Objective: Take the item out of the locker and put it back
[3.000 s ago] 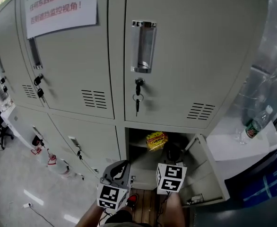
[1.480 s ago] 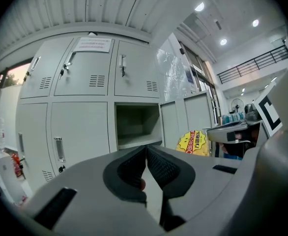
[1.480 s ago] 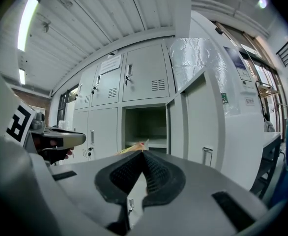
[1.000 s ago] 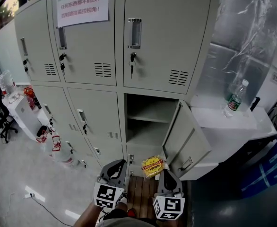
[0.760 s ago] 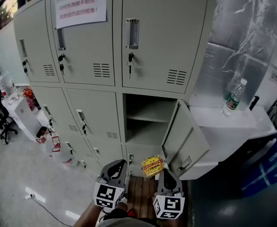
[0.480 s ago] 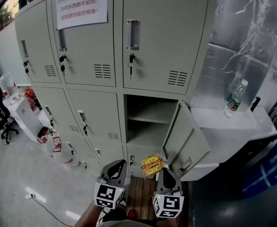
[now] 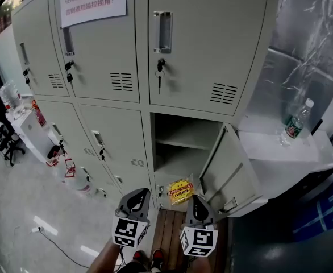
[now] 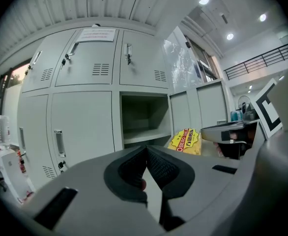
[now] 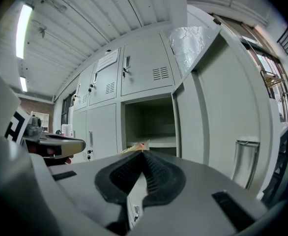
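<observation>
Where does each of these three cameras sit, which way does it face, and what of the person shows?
Head view: on the person's head, looking steeply down at the lockers; shows left gripper, right gripper and a forearm.
Left gripper view: on the left gripper, looking along its shut jaws toward the open locker; right gripper at right.
Right gripper view: on the right gripper, looking along jaws shut on the yellow packet; left gripper at left.
Shared: both gripper views face the open locker.
</observation>
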The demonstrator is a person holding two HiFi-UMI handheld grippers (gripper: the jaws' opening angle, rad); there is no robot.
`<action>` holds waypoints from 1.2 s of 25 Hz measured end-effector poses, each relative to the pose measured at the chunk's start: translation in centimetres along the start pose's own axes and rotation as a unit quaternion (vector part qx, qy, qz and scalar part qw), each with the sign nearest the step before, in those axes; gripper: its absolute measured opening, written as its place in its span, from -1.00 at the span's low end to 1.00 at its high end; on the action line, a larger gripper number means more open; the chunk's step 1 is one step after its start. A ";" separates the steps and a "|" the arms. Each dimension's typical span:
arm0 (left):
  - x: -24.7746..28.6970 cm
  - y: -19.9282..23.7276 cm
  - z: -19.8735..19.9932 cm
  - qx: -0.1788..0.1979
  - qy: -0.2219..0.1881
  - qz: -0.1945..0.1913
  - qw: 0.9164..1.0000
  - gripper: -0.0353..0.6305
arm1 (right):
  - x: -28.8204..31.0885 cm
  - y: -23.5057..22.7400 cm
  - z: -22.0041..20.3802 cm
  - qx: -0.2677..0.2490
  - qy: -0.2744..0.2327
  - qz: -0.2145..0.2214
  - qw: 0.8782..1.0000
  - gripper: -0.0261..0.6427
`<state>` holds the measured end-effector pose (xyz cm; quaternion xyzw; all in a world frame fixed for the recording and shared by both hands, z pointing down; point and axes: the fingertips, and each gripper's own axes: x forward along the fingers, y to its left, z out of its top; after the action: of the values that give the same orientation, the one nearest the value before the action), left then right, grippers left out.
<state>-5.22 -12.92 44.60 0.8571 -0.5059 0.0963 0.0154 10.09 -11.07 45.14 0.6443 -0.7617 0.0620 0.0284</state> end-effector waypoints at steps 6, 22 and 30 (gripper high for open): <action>2.5 1.3 -1.6 0.005 0.013 0.004 1.000 -0.82 | 4.3 -0.5 -1.5 0.004 0.014 0.009 1.000 -0.87; 9.4 6.3 -7.8 -0.010 0.045 0.026 0.999 -0.82 | 16.9 -0.4 -9.3 0.012 0.063 0.033 0.997 -0.87; 11.2 7.6 -11.1 -0.011 0.060 0.031 0.998 -0.82 | 20.7 0.1 -13.5 0.018 0.080 0.039 0.996 -0.87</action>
<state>-8.21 -24.90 56.94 0.8333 -0.5315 0.1425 0.0522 6.01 -29.49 61.04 0.6078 -0.7802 0.1276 0.0751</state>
